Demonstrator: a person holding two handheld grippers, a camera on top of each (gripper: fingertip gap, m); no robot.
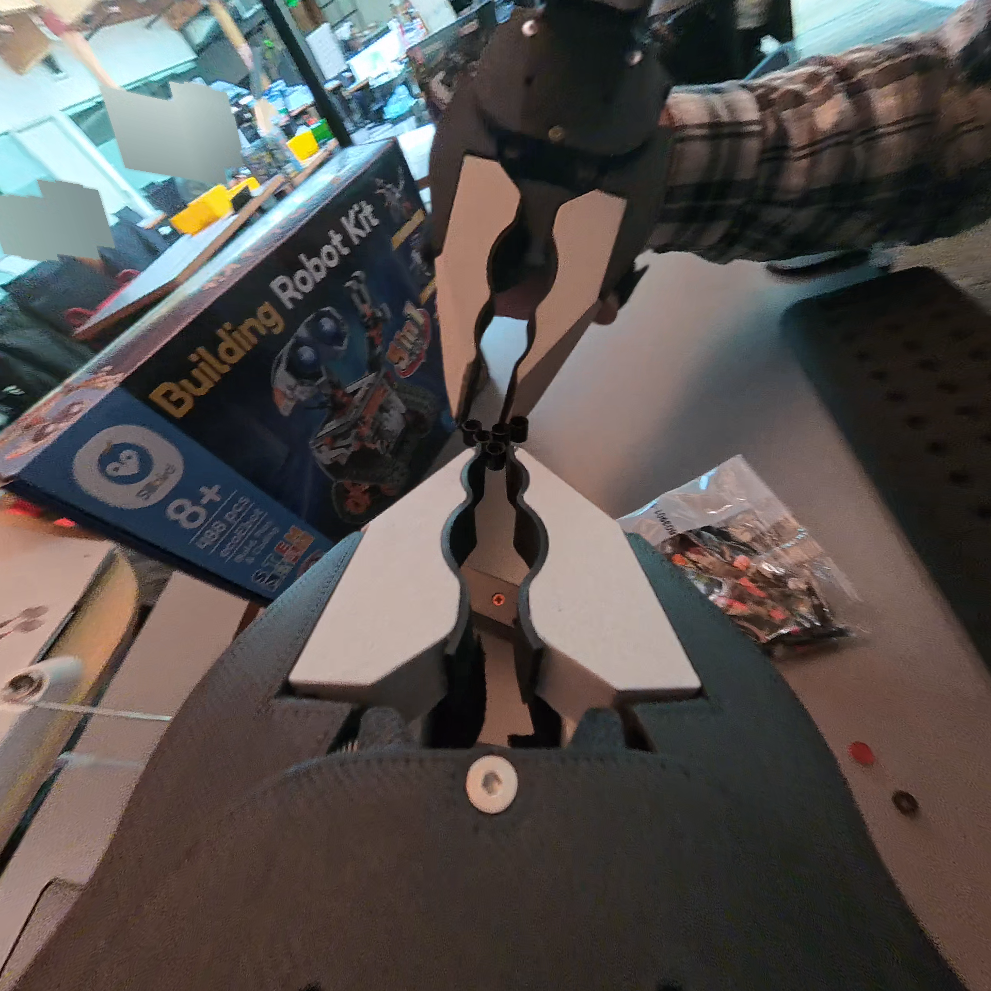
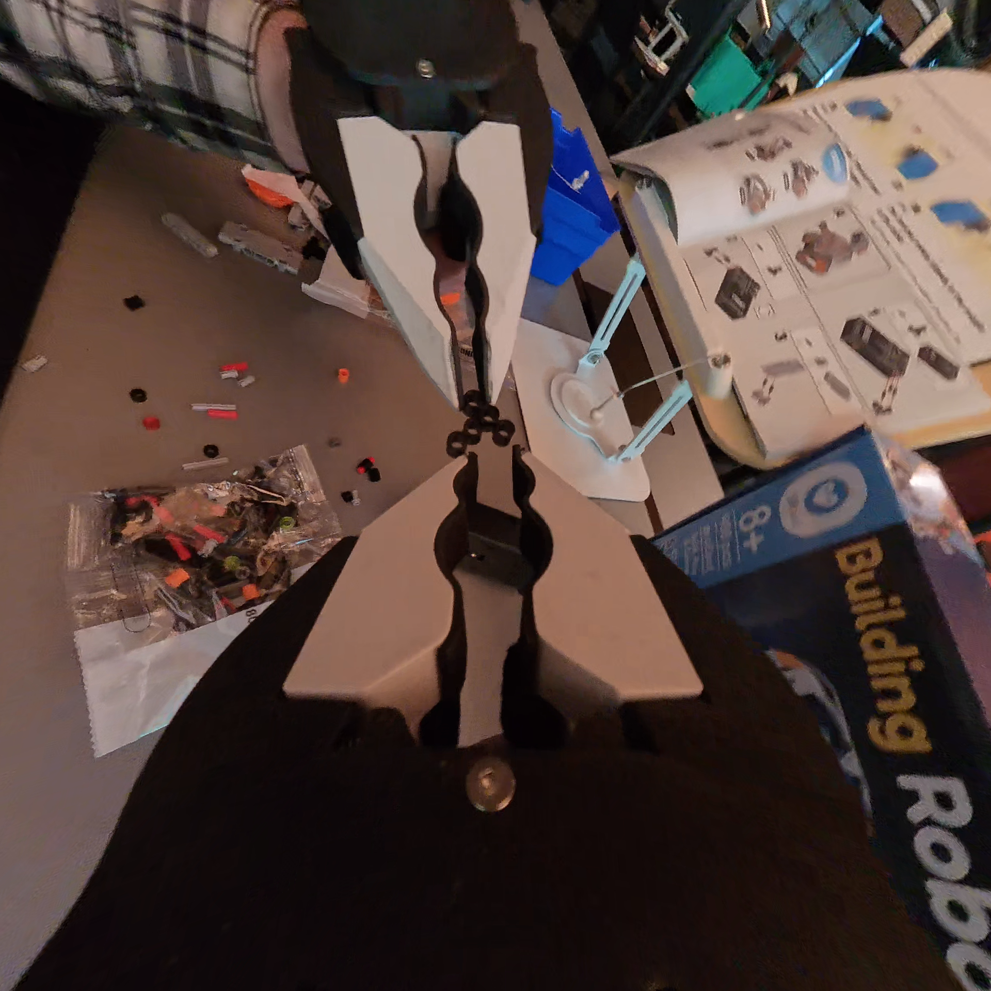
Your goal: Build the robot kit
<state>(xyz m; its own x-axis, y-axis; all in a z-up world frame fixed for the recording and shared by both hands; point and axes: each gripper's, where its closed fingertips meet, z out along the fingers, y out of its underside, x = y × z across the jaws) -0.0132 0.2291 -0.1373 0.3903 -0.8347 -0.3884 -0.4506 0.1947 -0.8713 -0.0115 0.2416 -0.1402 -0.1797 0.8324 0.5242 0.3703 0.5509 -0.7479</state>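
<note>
A small black building piece with several round holes (image 1: 496, 431) hangs above the table, pinched between the two grippers, which meet tip to tip. My left gripper (image 1: 494, 458) is shut on its near end. My right gripper (image 1: 489, 415) comes from the far side, held by a hand in a plaid sleeve (image 1: 804, 161), with its jaws narrow on the piece's far side. In the right wrist view the piece (image 2: 477, 426) sits just past my right gripper's tips (image 2: 493, 455), and the left gripper (image 2: 474, 399) clamps it from above.
A dark blue kit box (image 1: 257, 375) lies at left. A clear bag of small parts (image 2: 198, 541) and loose parts (image 2: 214, 407) lie on the table. An open instruction booklet (image 2: 831, 257) rests on a white stand (image 2: 616, 429). A blue bin (image 2: 574, 214) is behind. The tips of both grippers are at nearly the same place.
</note>
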